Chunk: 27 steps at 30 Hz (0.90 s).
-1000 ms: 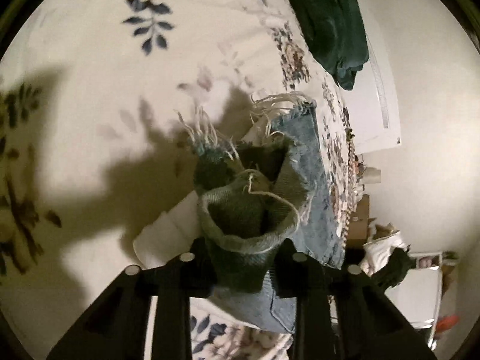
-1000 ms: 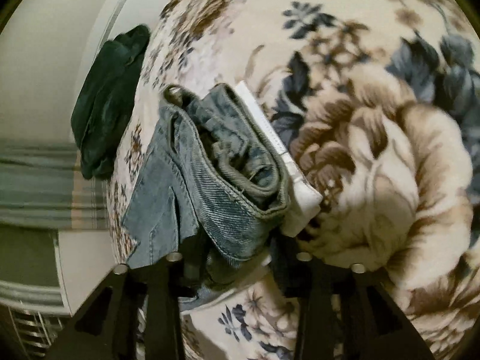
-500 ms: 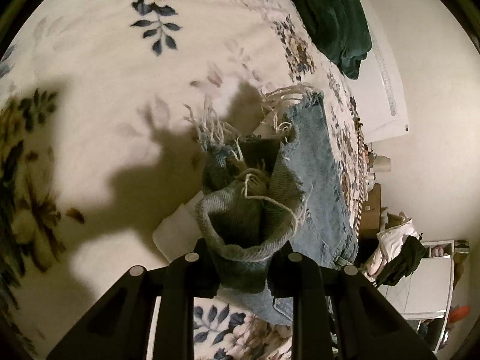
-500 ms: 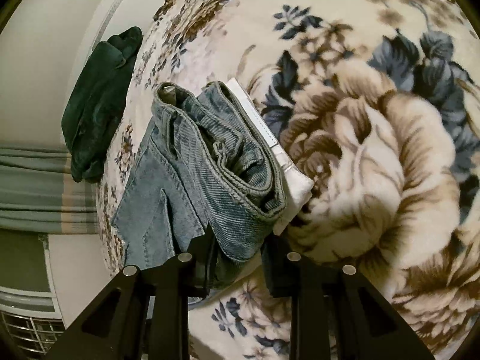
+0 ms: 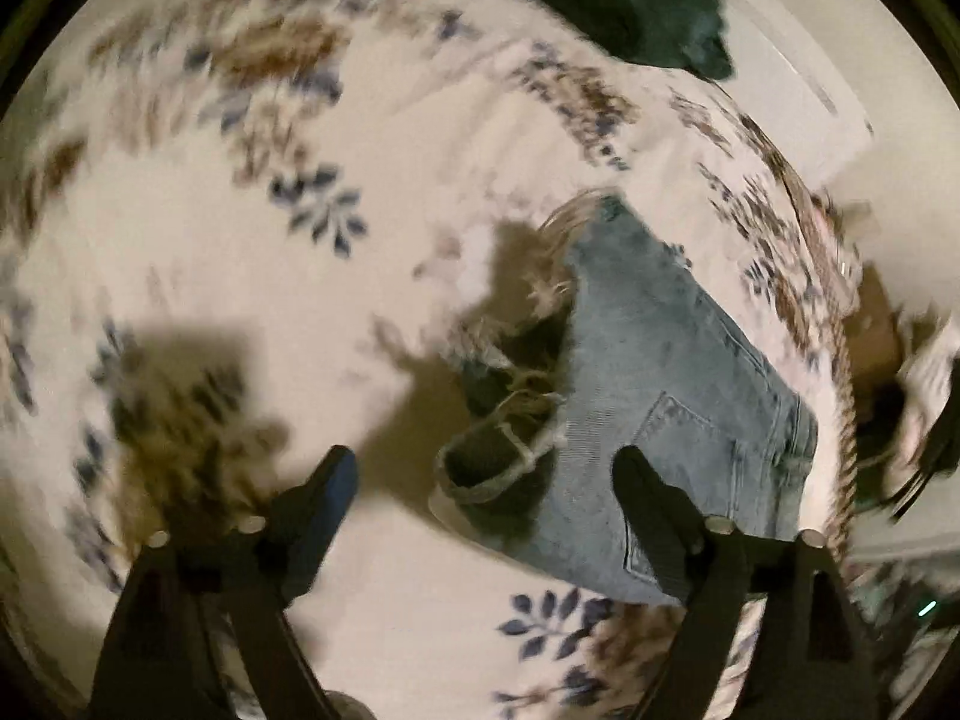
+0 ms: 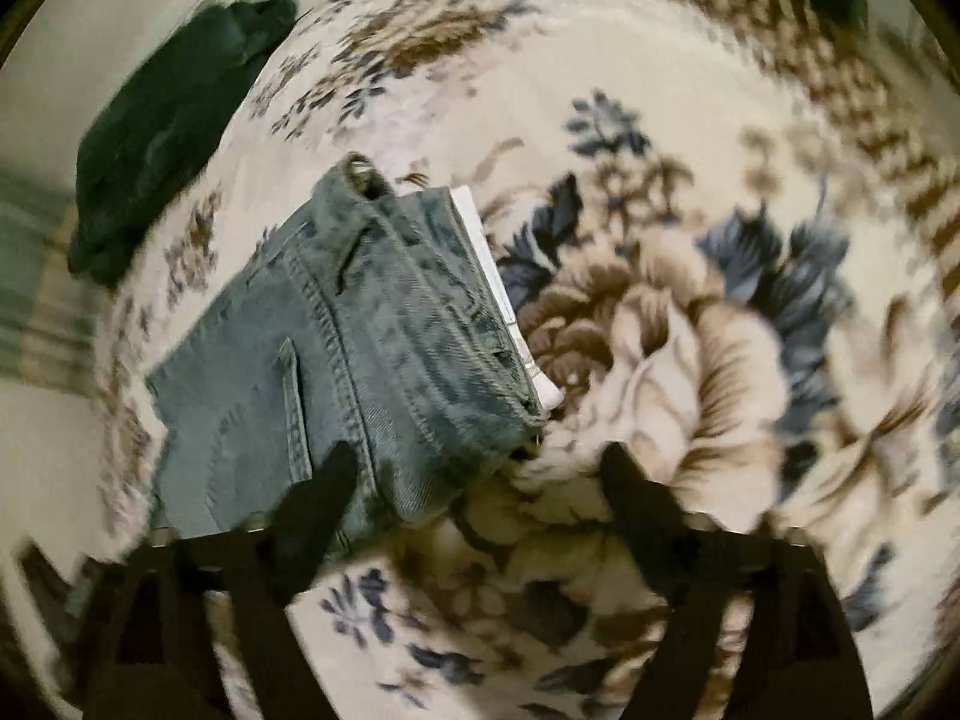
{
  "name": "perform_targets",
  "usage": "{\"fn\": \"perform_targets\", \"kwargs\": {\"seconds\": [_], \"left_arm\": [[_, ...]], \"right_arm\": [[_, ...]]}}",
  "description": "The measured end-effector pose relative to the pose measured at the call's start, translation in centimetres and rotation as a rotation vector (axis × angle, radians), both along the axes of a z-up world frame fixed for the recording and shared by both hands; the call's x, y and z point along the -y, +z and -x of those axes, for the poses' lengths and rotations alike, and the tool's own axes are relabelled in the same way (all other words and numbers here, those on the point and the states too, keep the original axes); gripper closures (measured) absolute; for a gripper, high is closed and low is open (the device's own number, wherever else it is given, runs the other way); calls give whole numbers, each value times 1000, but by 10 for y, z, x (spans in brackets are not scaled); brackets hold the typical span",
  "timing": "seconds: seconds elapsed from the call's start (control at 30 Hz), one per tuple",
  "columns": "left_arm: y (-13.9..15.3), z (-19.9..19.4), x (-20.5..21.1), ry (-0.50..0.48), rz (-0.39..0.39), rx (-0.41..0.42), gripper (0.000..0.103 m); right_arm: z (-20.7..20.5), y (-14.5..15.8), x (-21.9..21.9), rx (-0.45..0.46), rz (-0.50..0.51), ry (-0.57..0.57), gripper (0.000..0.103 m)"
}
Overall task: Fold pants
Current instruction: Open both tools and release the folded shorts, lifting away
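Observation:
The folded light-blue jeans [image 5: 672,396] lie on the floral bedspread [image 5: 240,276], frayed hems [image 5: 510,414] toward me, a back pocket on top. My left gripper [image 5: 486,474] is open and empty, just short of the hems. In the right wrist view the jeans [image 6: 372,360] show their waistband side, resting on a white folded item [image 6: 504,294]. My right gripper [image 6: 477,471] is open and empty, its left finger over the jeans' near corner. Both views are motion-blurred.
A dark green garment [image 5: 630,6] lies at the far edge of the bed; it also shows in the right wrist view [image 6: 162,114]. Beyond the bed's right edge are a pale wall and cluttered items [image 5: 912,396].
Both grippers opened and let go of the jeans, then pulled back. The jeans now lie flat on the bed instead of bunched between the fingers.

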<state>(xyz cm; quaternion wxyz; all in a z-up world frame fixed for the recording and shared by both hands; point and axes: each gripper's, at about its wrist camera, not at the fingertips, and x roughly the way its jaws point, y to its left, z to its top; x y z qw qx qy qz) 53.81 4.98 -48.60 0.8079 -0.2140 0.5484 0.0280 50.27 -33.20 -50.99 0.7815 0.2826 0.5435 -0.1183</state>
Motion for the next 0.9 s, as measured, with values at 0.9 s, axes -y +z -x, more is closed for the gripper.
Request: {"fn": "perform_targets", "kwargs": {"seconds": [0.9], "left_arm": [[262, 166, 73, -279, -330, 251, 6]], "right_arm": [[155, 289, -95, 174, 483, 241, 0]]}}
